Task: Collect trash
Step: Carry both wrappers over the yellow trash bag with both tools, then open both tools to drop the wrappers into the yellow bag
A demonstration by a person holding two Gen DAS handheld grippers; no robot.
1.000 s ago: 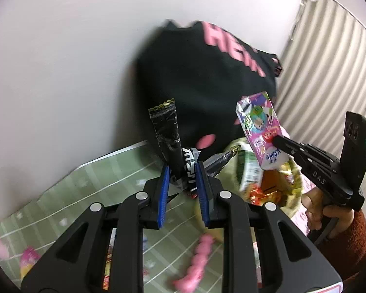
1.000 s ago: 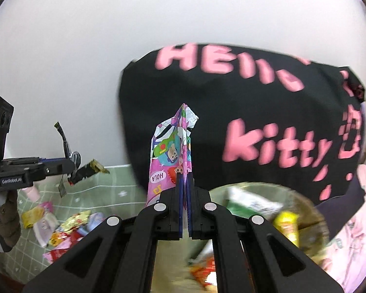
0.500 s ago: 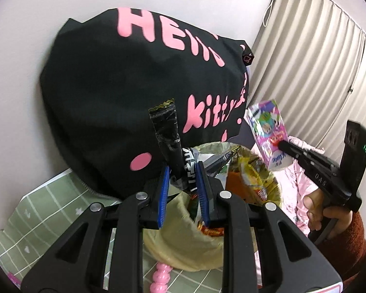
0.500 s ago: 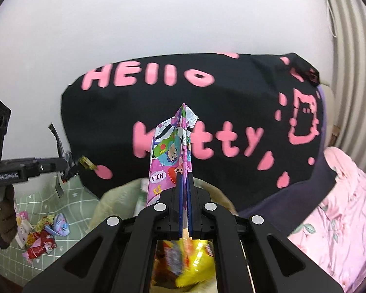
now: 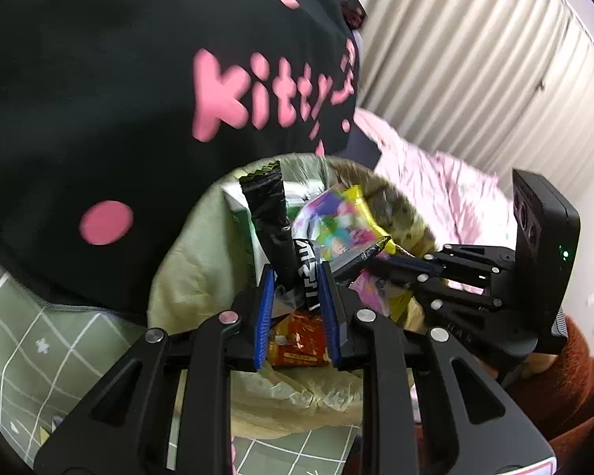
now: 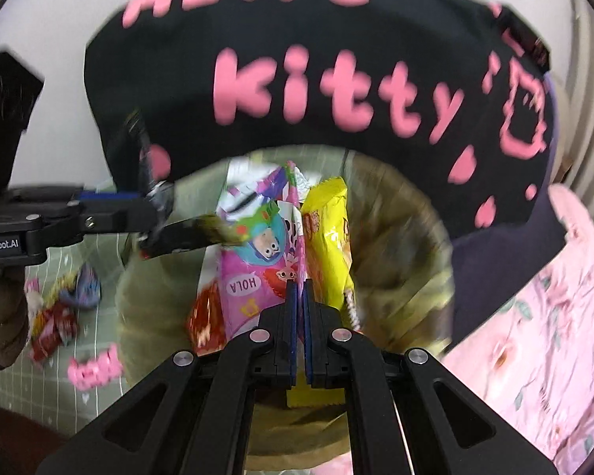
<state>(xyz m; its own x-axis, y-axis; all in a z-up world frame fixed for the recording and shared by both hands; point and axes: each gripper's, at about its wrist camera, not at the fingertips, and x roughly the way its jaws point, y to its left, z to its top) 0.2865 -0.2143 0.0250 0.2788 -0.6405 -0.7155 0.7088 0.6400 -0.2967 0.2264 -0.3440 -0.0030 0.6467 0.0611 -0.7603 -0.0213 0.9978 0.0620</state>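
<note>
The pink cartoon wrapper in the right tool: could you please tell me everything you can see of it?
The pink cartoon wrapper is a glossy, crinkled foil-like packet printed with cartoon figures and the word HOLA, seen upside down. The right tool pinches its lower edge, jaws nearly closed on it. It stands roughly upright over the open trash bag, beside a yellow packet. The left tool's black wrapper reaches close to it.

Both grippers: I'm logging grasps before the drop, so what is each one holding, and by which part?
Left gripper: black wrapper, pinched at its lower end. Right gripper: pink cartoon wrapper, pinched at its bottom edge.
</note>
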